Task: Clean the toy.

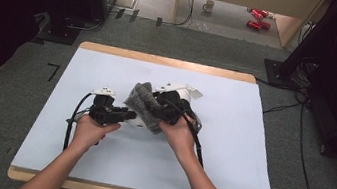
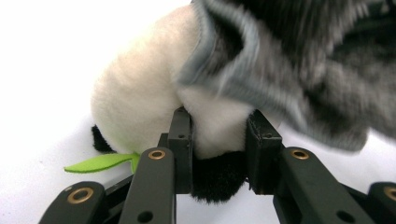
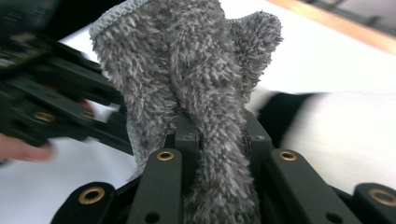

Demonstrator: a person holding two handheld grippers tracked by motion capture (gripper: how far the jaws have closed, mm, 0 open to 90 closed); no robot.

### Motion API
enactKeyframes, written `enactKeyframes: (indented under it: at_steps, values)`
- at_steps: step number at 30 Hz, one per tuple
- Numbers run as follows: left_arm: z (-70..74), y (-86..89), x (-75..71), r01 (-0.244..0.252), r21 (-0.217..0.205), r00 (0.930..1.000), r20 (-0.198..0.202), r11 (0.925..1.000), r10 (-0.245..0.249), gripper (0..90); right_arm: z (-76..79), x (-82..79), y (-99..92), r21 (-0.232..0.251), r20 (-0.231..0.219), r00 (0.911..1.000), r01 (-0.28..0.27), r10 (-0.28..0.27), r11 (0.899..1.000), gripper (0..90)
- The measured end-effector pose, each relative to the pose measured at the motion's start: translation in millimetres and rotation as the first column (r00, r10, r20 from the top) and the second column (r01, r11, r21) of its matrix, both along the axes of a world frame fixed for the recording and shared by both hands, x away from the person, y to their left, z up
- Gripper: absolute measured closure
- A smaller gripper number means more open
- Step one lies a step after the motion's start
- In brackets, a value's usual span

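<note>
1. A table [image 1: 224,183] with a white cover fills the middle of the high view, and 2 bare arms reach in from the bottom edge.
2. A soft toy panda [image 1: 138,119] lies near the middle of the table, between the 2 hands.
3. In the left gripper view the panda [image 2: 140,93] is cream and fluffy, with black fur low down and a small green leaf [image 2: 100,162] sticking out at its side.
4. The left gripper [image 1: 125,115] lies low and points across toward the panda.
5. In its own view the left gripper [image 2: 218,149] has its jaws pulled close and pinching a cream and black bit of the panda.
6. A fuzzy gray cloth [image 1: 144,102] lies over the panda and touches it.
7. In the left gripper view the cloth [image 2: 303,60] hangs over the top right of the panda.
8. The right gripper [image 1: 161,111] is just beside the panda, on the cloth.
9. In the right gripper view the right gripper [image 3: 218,140] has its jaws close together and squeezing a bunch of the cloth [image 3: 196,79], which stands up above them.
10. The left hand [image 1: 92,131] and the right hand [image 1: 178,135] each grip a handle.
11. On the floor far behind the table sit a mug [image 1: 209,5] and 2 red cans [image 1: 257,18].
</note>
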State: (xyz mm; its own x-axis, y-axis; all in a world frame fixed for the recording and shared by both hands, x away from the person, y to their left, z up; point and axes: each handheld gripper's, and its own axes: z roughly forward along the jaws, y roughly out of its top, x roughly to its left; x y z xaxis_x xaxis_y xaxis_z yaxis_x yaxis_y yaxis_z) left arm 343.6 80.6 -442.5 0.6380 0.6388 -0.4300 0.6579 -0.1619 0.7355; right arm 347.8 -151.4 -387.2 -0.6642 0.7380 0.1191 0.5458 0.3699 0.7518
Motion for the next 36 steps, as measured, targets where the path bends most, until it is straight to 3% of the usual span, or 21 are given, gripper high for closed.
enactKeyframes:
  at_steps: [5, 13, 17, 20, 24, 31, 34, 36]
  values:
    - [0.4, -3.1, 1.9, 0.014, -0.004, 0.9999, -0.001, 0.9999, -0.014, 68.3, 6.9, -0.2, -32.1, 0.01, 0.015, 0.9994, 0.03, -0.03, 0.999, 76.0]
    - [0.8, 0.4, 7.5, 0.023, -0.019, 0.9997, -0.009, 0.9996, -0.023, 68.5, 14.7, -1.6, -64.0, 0.05, 0.025, 0.9949, 0.096, -0.098, 0.994, 76.7]
    - [0.8, 2.6, 10.7, 0.026, -0.027, 0.9996, -0.012, 0.9993, -0.026, 68.4, 16.6, 0.6, -85.0, 0.084, 0.022, 0.9857, 0.165, -0.167, 0.983, 76.6]
    - [0.8, 2.6, 13.1, 0.032, -0.035, 0.9993, -0.016, 0.9989, -0.032, 68.4, 12.0, 2.2, -98.8, 0.13, -0.008, 0.9794, 0.201, -0.202, 0.971, 76.5]
    - [1.1, 2.1, 15.7, 0.035, -0.04, 0.9991, -0.022, 0.9986, -0.036, 68.4, 6.9, 3.7, -109.0, 0.128, -0.007, 0.972, 0.234, -0.235, 0.964, 76.4]
    - [1.9, 4.5, 18.1, 0.02, -0.041, 0.9996, -0.02, 0.9989, -0.021, 68.4, 3.9, 2.9, -132.0, 0.128, -0.028, 0.9513, 0.308, -0.307, 0.943, 76.5]
    - [1.3, 6.7, 19.8, 0.017, -0.052, 0.9995, -0.025, 0.9985, -0.018, 68.4, 12.6, -1.0, -135.5, 0.162, -0.021, 0.9505, 0.309, -0.31, 0.937, 76.5]
    - [1.2, 6.6, 19.7, 0.017, -0.053, 0.9995, -0.024, 0.9984, -0.018, 68.4, 20.7, -4.3, -132.9, 0.187, -0.011, 0.9552, 0.293, -0.296, 0.938, 76.4]
